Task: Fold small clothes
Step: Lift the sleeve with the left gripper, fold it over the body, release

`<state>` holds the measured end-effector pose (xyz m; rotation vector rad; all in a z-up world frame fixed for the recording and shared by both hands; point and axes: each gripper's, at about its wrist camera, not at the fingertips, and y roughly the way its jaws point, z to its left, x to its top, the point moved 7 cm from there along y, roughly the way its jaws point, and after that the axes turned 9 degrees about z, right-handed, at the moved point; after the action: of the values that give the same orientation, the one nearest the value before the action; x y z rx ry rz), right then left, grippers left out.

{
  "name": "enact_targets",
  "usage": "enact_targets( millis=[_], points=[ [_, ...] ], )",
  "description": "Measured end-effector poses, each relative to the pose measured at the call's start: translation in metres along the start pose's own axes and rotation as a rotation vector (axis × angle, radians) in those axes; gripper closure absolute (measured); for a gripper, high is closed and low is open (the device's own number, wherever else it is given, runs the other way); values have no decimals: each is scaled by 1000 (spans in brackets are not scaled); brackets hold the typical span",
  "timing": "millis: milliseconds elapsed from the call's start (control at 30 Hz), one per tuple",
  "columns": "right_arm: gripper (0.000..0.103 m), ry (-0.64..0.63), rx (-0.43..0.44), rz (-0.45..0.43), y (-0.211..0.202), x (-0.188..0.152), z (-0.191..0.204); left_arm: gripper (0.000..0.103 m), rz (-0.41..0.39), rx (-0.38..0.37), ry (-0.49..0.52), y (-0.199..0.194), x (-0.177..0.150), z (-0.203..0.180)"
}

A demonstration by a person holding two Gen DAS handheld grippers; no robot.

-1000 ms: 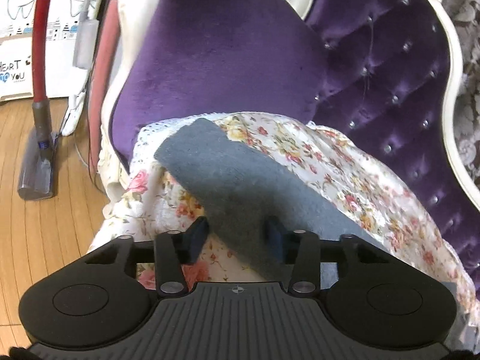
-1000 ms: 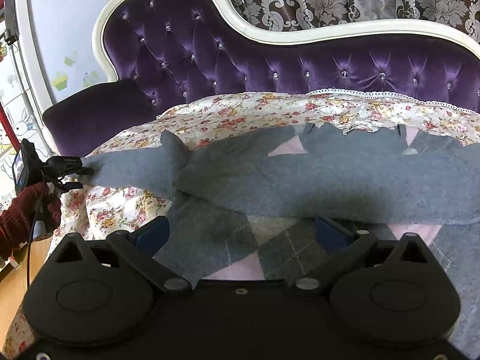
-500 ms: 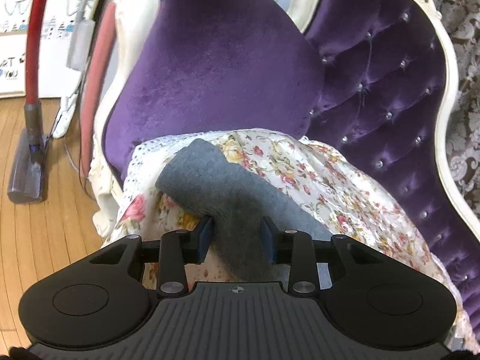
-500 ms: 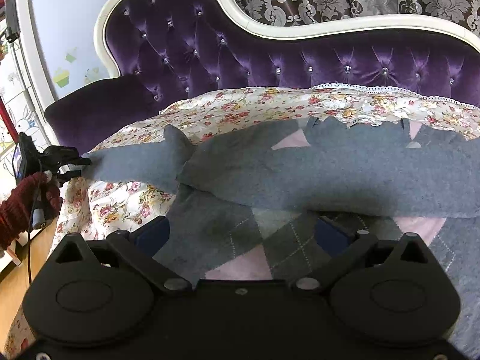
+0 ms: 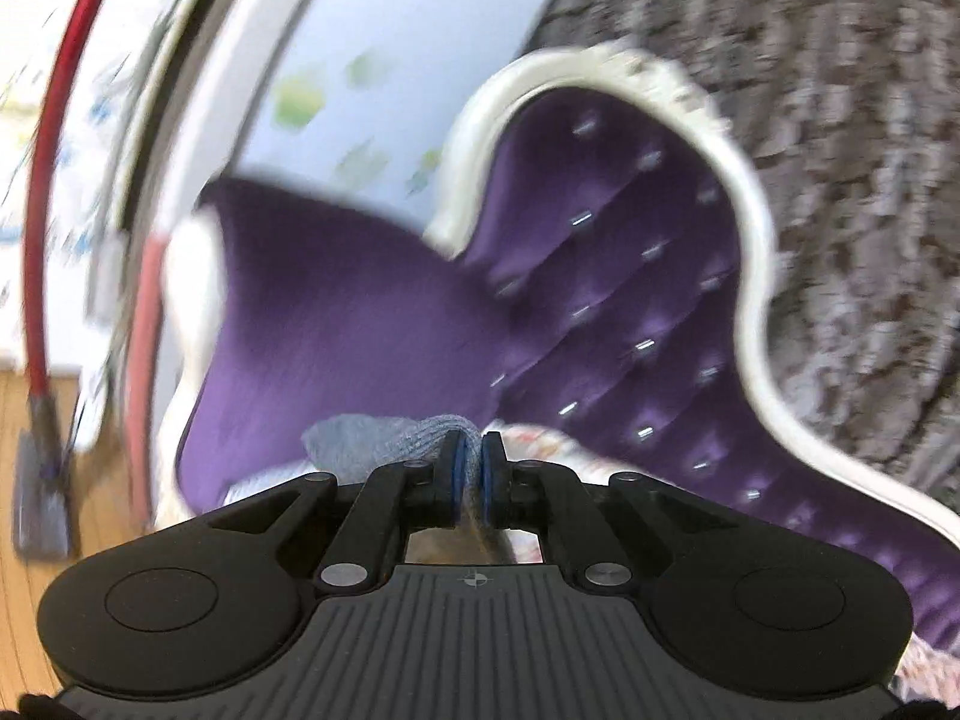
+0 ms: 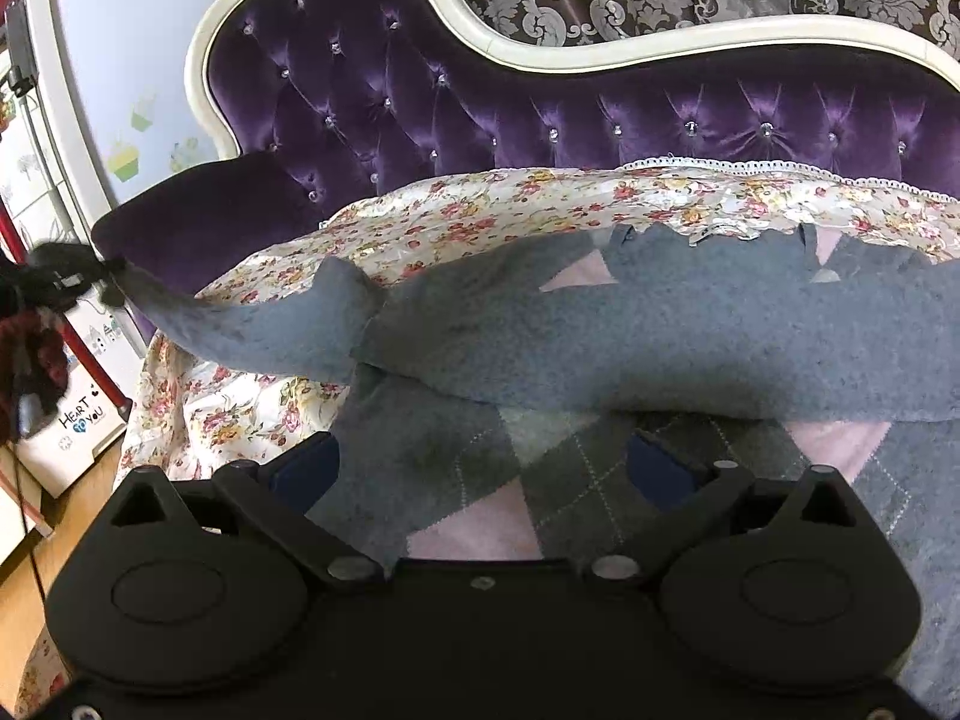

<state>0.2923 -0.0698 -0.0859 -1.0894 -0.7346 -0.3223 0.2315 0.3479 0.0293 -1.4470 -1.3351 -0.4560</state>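
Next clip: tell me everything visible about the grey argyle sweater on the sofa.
The sweater is a small grey knit, fuzzy-looking, with pink and darker grey argyle diamonds on its body. It lies spread on the floral cover of the purple sofa. One sleeve is folded across the chest; the other sleeve stretches sideways, its cuff pinched in the left gripper, whose jaws have just closed on it, lifting it clear. The right gripper hangs open over the hem.
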Motion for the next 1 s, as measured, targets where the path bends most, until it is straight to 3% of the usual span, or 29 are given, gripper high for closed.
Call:
enact_targets(
  millis=[300,433,633,733,767,800,833,867,1000],
  points=[
    [1,34,22,-16,-12,-5,-10,97,-131,-185,226,-46,37,-126],
    [1,55,21,-32,-21,-8,-20,97,-183,-323,324,-58,38,-207],
    [1,110,1,-57,-36,-13,-44,97,-131,-537,420,-60,-1,-316],
    [1,135,-10,-65,-44,-16,-55,96,-67,-589,445,-51,-34,-344],
    [1,140,-12,-69,-46,-17,-57,95,-31,-600,439,-45,-47,-348],
    [1,142,-14,-71,-49,-17,-59,86,10,-603,435,-39,-60,-347],
    [1,144,-16,-74,-50,-18,-61,66,49,-596,435,-33,-71,-345],
    [1,143,-18,-74,-52,-18,-63,59,88,-575,437,-25,-84,-341],
    [1,143,-18,-68,-49,-16,-66,48,153,-390,445,-6,-124,-299]
  ],
)
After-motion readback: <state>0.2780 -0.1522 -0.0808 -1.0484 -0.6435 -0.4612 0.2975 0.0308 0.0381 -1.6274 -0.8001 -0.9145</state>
